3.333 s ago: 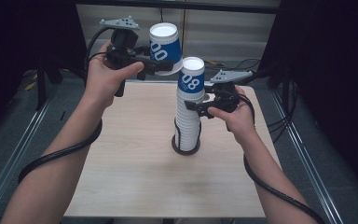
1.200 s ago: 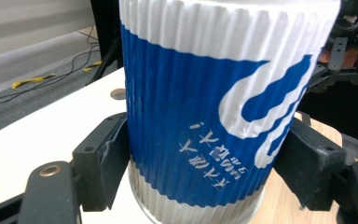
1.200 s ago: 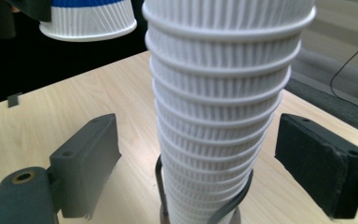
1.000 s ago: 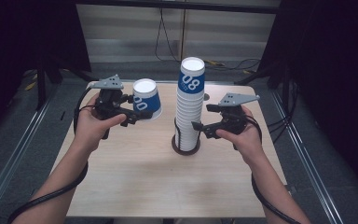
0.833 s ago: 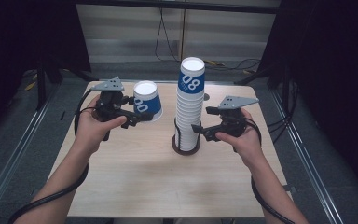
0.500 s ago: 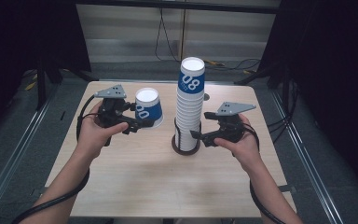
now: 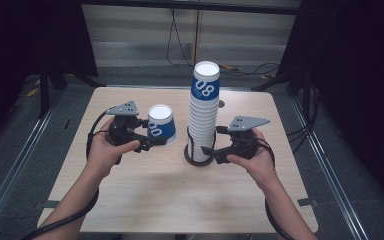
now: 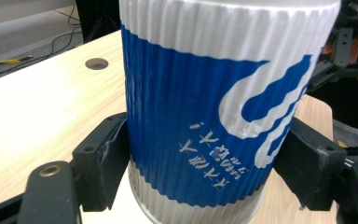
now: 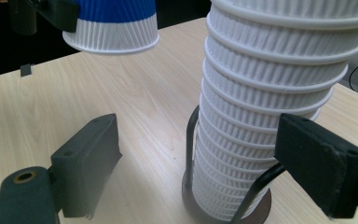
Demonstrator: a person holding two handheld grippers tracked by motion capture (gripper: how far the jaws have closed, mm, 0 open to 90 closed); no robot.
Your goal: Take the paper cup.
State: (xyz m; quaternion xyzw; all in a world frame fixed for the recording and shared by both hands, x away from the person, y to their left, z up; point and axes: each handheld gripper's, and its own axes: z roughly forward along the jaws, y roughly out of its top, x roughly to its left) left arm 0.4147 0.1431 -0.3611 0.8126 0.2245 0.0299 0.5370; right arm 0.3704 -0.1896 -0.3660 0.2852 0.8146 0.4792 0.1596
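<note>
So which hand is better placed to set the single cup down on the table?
Left. The left gripper already clamps the upside-down cup just above the table. The right gripper is open beside the cup stack.

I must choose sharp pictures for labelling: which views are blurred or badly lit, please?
High view: evenly lit table, dark surroundings, slightly soft. Left gripper view: blue-and-white paper cup very near, print readable, edges soft. Right gripper view: cup stack fairly sharp, black fingers soft.
</note>
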